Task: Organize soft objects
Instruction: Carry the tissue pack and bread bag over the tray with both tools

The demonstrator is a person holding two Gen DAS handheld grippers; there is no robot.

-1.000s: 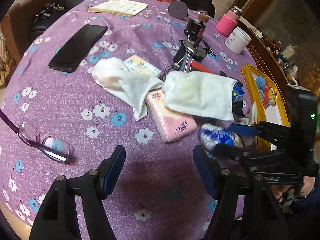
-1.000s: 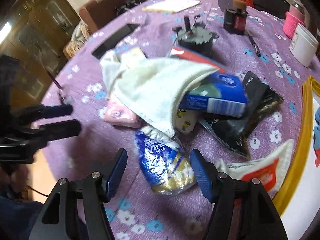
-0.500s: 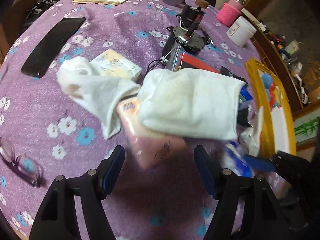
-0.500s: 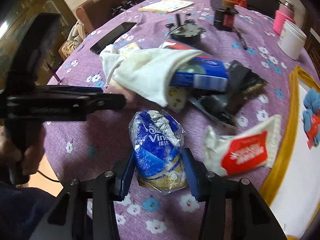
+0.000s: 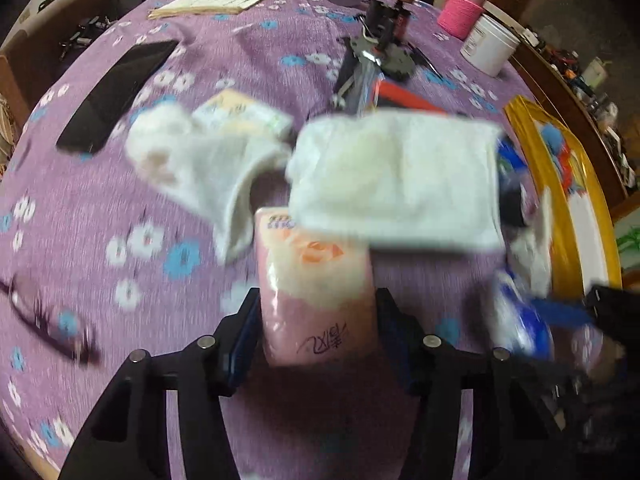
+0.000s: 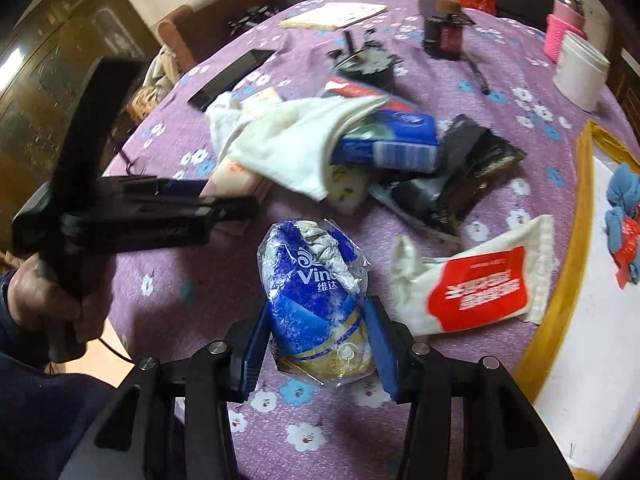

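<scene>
My left gripper [image 5: 316, 332] is shut on a pink tissue pack [image 5: 316, 284], whose far end lies under a folded white towel [image 5: 396, 184]. A second white cloth [image 5: 192, 168] lies to its left. My right gripper [image 6: 316, 344] is shut on a blue Vinda tissue pack [image 6: 312, 292] on the purple floral tablecloth [image 6: 500, 92]. In the right wrist view the left gripper [image 6: 224, 204] reaches in from the left toward the pink pack [image 6: 236, 178]. The towel [image 6: 296, 140] covers part of a blue tissue box [image 6: 392, 140].
A white-and-red packet [image 6: 476, 284], a black pouch [image 6: 460, 176], a white jar [image 6: 580, 72], a pink cup [image 6: 564, 32], a dark bottle [image 6: 444, 32] and a black phone [image 5: 116, 92] crowd the table. Glasses [image 5: 52, 320] lie front left. A gold-framed board [image 5: 560, 184] is at the right.
My left gripper moved forward and closed on the pink tissue pack. My right gripper closed tighter on the blue Vinda pack.
</scene>
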